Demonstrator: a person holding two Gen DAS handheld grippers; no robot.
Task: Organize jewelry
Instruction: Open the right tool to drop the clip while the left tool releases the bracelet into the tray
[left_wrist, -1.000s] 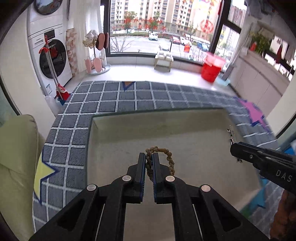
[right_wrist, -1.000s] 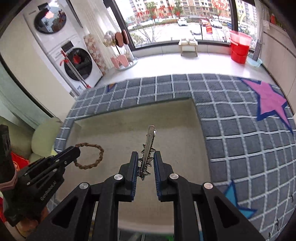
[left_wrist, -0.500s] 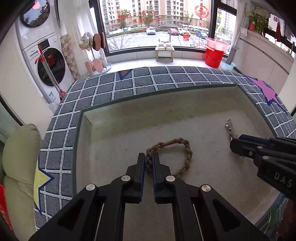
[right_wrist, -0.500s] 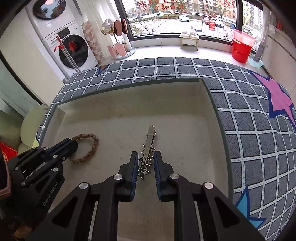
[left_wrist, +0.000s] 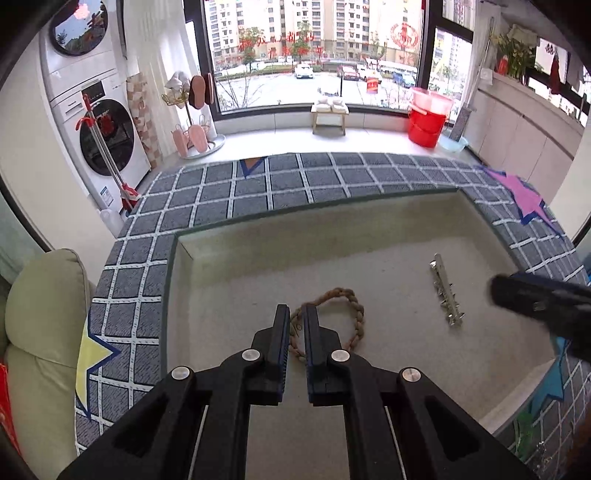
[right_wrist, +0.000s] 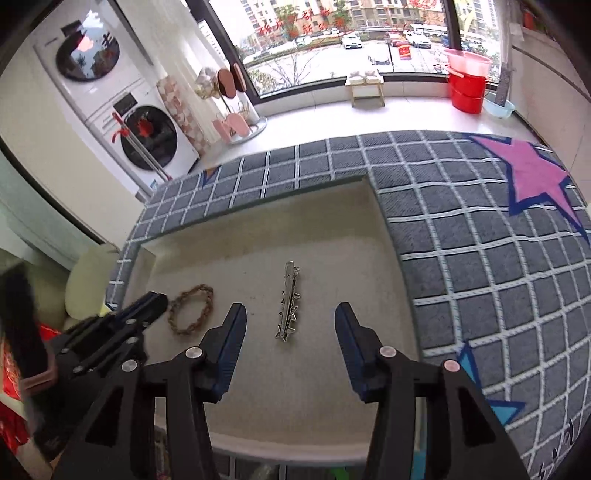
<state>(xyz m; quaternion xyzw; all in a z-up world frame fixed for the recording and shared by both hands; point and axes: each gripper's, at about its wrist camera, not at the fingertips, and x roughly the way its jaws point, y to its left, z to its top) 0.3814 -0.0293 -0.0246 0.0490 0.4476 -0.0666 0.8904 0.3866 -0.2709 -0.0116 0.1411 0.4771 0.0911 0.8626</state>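
Grid-pattern mat (right_wrist: 461, 229) w/ pink star covers tabletop around beige tray (right_wrist: 332, 229). Tray is shallow, felt-lined, holds both jewelry pcs.

Left hand-held gripper (left_wrist: 296, 317): jaws narrow, pinched on near edge of braided bracelet (left_wrist: 354, 310); bracelet lies flat on tray floor, left of centre.

Right hand-held gripper (right_wrist: 290, 321): jaws opening, well apart, pads clear of spiked hair clip (right_wrist: 288, 302). Clip lies flat on tray between them, lengthwise, right of bracelet, not touching it.

Bright window (left_wrist: 317, 55) daylight, fisheye-bent edges, dark corners, slight blur
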